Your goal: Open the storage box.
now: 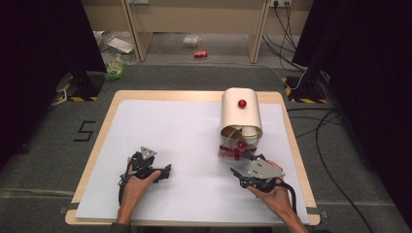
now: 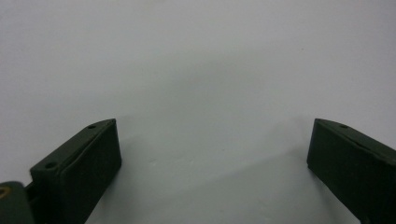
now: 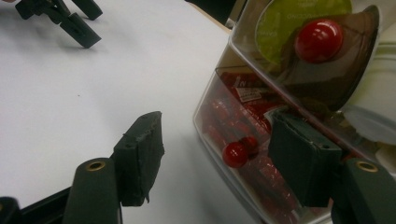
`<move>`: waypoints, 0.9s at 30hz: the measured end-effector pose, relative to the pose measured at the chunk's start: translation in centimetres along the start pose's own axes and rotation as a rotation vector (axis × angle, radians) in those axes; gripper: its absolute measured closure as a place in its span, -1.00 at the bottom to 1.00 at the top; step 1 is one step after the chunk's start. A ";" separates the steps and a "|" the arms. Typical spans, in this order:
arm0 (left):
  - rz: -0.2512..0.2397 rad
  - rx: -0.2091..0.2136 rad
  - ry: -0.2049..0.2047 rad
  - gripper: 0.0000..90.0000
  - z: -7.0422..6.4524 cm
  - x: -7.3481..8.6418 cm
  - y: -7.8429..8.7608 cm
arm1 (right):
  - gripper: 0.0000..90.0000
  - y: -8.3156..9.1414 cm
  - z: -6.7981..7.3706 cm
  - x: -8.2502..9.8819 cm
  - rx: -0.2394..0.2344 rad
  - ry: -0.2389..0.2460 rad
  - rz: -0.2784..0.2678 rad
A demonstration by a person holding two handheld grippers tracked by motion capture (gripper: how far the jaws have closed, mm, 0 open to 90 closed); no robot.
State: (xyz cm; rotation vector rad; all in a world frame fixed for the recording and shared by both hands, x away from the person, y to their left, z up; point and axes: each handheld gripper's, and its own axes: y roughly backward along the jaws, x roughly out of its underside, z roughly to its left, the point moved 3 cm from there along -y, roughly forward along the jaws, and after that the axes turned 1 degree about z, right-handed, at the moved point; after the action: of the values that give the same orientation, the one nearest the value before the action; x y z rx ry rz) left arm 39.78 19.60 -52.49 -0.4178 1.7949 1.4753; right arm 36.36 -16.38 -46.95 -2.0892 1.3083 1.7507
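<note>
Black rubber-faced jaws of the right gripper (image 3: 217,154) stand apart, with nothing pressed between them; one jaw lies against the clear wall of the container, the other over bare sheet, and the small red ball knob (image 3: 235,154) on the lower front sits in the gap between them without being touched. That knob belongs to a cream-topped, bread-bin-shaped plastic container with a transparent roll-up front (image 1: 240,127), which stands on the white sheet (image 1: 184,145) covering the wooden table (image 1: 97,145), towards its far right corner and just ahead of the right gripper. A second, larger red knob (image 3: 318,40) sits higher on the smoky curved door, and red packets (image 3: 243,116) show through the lower compartment. By my judgement the box is light, stiff, thin-walled plastic, smooth and rather slippery, so pinching a wall would likely slide off or push the whole thing along the sheet. The round knobs are the natural places to take hold: small, hard, and liable to squirt out unless the pads close squarely on the ball's middle. A gentle pull should do, since the doors look lightly hinged and the box could tip or skid. The left gripper (image 2: 210,158), jaws wide and empty, rests over plain sheet near the table's near left side, well apart from the container.
</note>
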 end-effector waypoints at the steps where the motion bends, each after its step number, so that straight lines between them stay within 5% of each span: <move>1: -0.001 0.001 0.001 -0.95 0.0 0.0 0.0 | -0.21 -0.1 -0.1 -0.1 0.004 0.005 -0.003; 8: 0.000 0.000 -0.001 -0.95 0.0 0.0 0.0 | -0.21 -0.7 -0.2 -0.1 0.028 0.042 0.003; 19: 0.000 0.001 0.000 -0.95 0.0 0.0 0.0 | -0.21 -1.9 0.2 -0.1 0.070 0.193 0.029; 27: -0.002 0.000 0.001 -0.95 0.0 0.0 0.0 | -0.22 -2.3 0.3 -0.2 0.066 0.206 0.044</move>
State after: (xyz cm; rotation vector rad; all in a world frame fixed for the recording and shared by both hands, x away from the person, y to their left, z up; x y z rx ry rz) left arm 39.77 19.60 -52.49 -0.4202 1.7945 1.4745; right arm 37.66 -14.67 -47.90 -2.2699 1.4533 1.5181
